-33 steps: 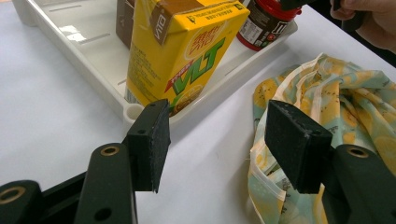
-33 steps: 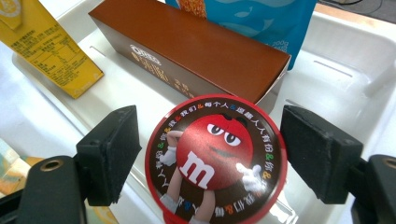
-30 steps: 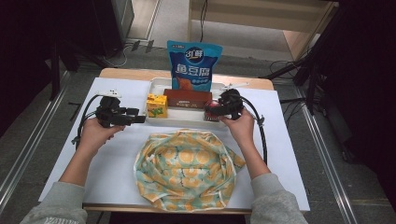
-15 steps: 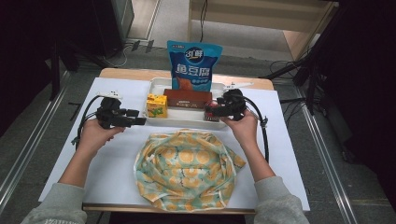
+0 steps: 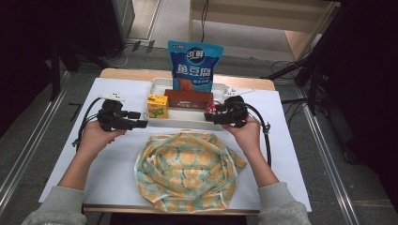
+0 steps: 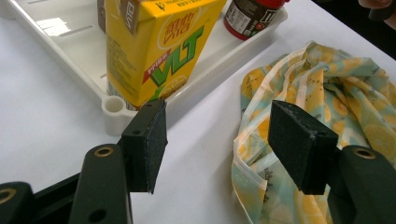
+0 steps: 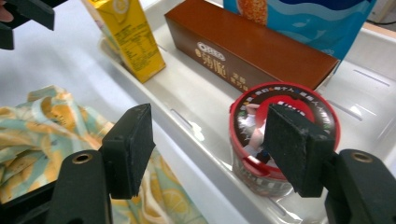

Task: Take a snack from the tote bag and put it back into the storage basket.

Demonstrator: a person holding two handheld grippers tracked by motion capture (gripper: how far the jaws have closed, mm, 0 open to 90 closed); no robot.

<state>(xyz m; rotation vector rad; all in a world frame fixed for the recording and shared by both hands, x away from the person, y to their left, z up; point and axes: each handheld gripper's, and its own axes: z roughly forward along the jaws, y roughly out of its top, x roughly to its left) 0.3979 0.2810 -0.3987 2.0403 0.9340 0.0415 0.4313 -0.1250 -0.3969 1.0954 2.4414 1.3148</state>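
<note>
A: Both tools gaping, empty. Right tool [image 7: 208,154] beside the red-lidded cup [image 7: 275,140] in the white tray [image 7: 187,116]; left tool [image 6: 219,149] faces the yellow drink carton [image 6: 154,46].

B: Cup looks light, rigid, slick; grip its sides under the lid.

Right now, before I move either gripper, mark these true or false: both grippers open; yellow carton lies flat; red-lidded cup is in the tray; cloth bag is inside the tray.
1. Both the left gripper and right gripper are open. True.
2. The yellow carton lies flat. False: it stands upright.
3. The red-lidded cup sits in the white tray. True.
4. The cloth bag is inside the tray. False: it lies on the table in front of it.
</note>
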